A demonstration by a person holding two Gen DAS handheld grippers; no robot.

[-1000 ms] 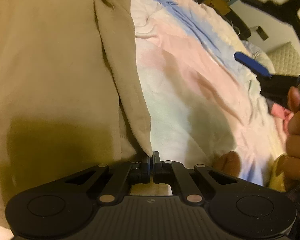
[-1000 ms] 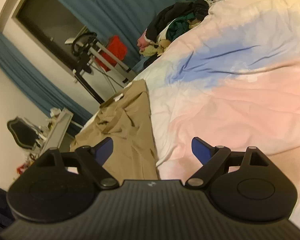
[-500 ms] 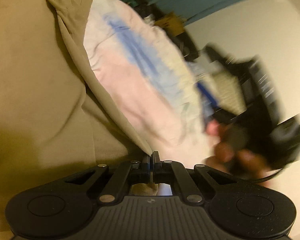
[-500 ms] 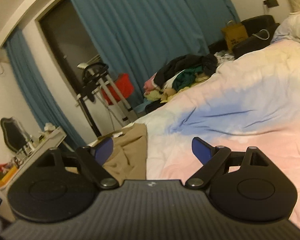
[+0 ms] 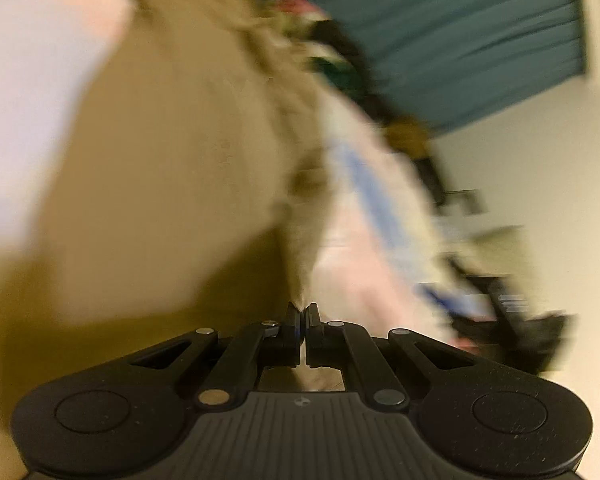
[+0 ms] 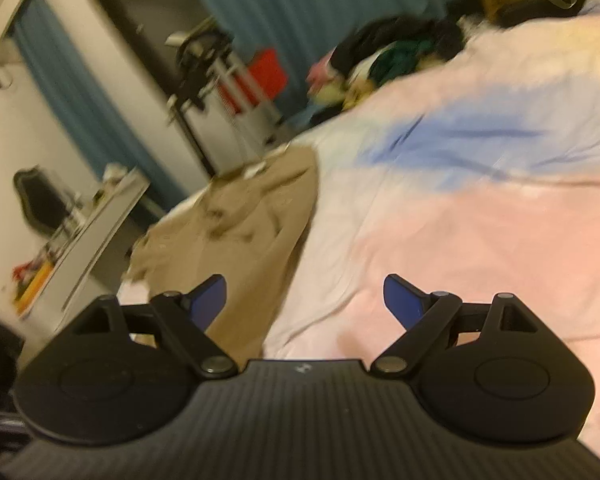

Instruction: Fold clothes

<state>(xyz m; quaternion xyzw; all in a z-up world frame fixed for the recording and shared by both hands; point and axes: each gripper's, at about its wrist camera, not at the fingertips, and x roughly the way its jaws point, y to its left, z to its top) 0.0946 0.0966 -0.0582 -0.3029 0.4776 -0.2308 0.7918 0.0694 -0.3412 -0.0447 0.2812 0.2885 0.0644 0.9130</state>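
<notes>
Now the left gripper (image 5: 302, 312) is clamped on a corner of the tan garment (image 5: 172, 168), its fingers pressed together with the cloth pinched between them, and the whole view has swung. A second ago that corner lay low, with the cloth spread flat to the left and the pastel bedspread (image 5: 364, 240) wide beside it; now the cloth rises from the pinch in a taut ridge, and the teal curtain (image 5: 480, 32) and the pile of other clothes (image 5: 340, 68) have come into sight behind it. The picture is heavily smeared, so the hand is plainly travelling fast, dragging the corner across.

From the other side, the right gripper (image 6: 304, 300) hangs over the bedspread (image 6: 460, 220) with its blue fingers (image 6: 402, 300) spread wide and nothing between them. The garment (image 6: 252, 232) lies on the bed's left part, rumpled towards its far end.

I'd say a fold is in mid-sweep: one edge is being carried over the rest. Whether it lands square I cannot tell; the free gripper looks ready to pin or smooth.
</notes>
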